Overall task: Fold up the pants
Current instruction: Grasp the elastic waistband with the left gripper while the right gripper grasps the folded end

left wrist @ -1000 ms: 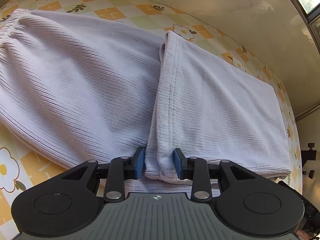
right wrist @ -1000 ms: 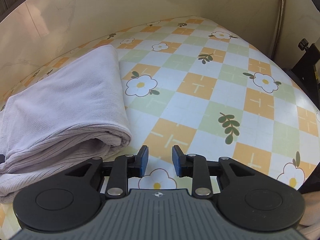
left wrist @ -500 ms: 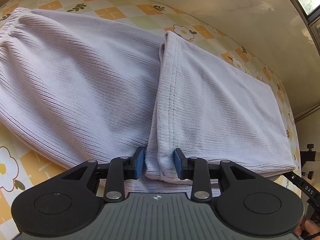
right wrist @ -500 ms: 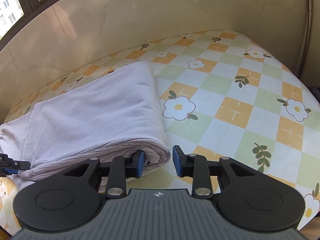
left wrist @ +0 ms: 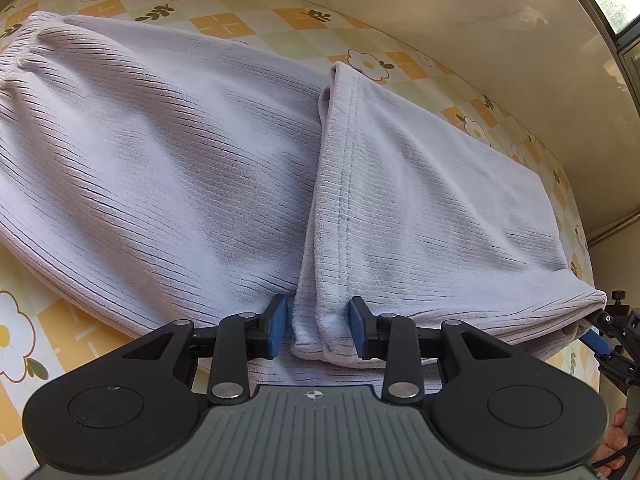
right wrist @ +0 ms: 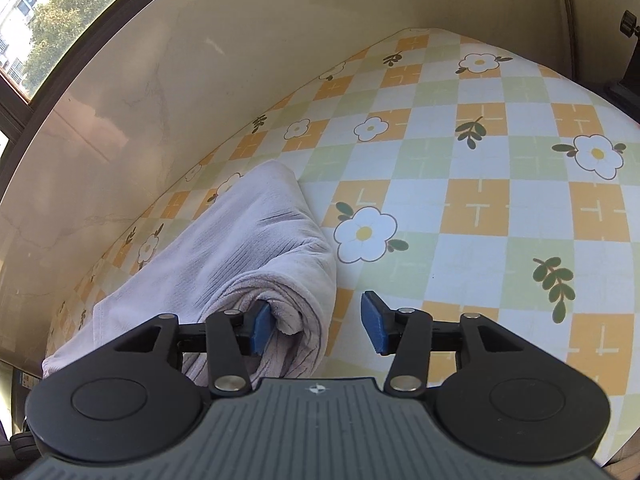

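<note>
Pale lilac ribbed pants (left wrist: 180, 152) lie on the table, with the legs folded back over the upper part. The leg hems (left wrist: 332, 208) lie across the middle. My left gripper (left wrist: 318, 330) is open, with its blue pads either side of the near corner of the hem. In the right wrist view the folded end of the pants (right wrist: 256, 256) bulges at the lower left. My right gripper (right wrist: 316, 326) is open wide around the fold's near corner; its left pad touches the cloth. The right gripper also shows at the far right of the left wrist view (left wrist: 600, 332).
The table has a checked cloth with orange and green squares, flowers and leaves (right wrist: 480, 184). A beige wall (right wrist: 200, 60) runs along the back, with a window (right wrist: 52, 8) above it. A black stand (right wrist: 632, 40) is at the far right edge.
My right gripper has swung left to the folded end of the pants and opened wider around it. The left gripper has stayed at the hem corner.
</note>
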